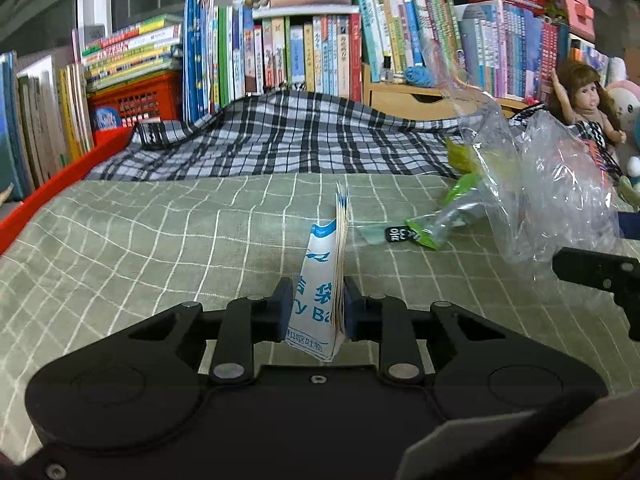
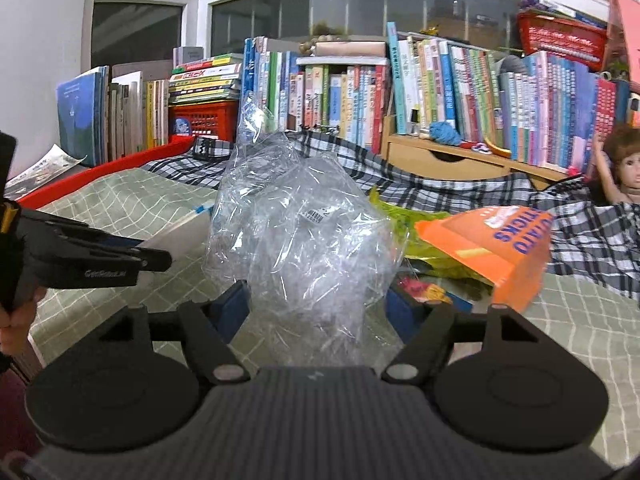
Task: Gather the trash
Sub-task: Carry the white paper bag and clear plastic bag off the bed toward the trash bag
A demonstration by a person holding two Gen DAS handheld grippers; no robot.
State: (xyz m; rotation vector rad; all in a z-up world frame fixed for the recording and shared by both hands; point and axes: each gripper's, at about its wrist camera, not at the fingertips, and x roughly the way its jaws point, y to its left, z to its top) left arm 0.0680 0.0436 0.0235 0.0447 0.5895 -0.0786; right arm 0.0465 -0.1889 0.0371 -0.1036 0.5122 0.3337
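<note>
My left gripper is shut on a white-and-blue paper bag that stands upright between its fingers above the green checked bed cover. To its right are a green wrapper and a big crumpled clear plastic bag. In the right wrist view that clear plastic bag fills the gap of my right gripper. Its fingers, set wide apart, press on both sides of the bag. An orange snack pack and a yellow-green wrapper lie just behind. The left gripper shows at the left.
A black-and-white plaid cloth lies crumpled at the back of the bed. Behind it stand rows of books, a red crate and a wooden drawer unit. A doll sits far right. A red rim bounds the left side.
</note>
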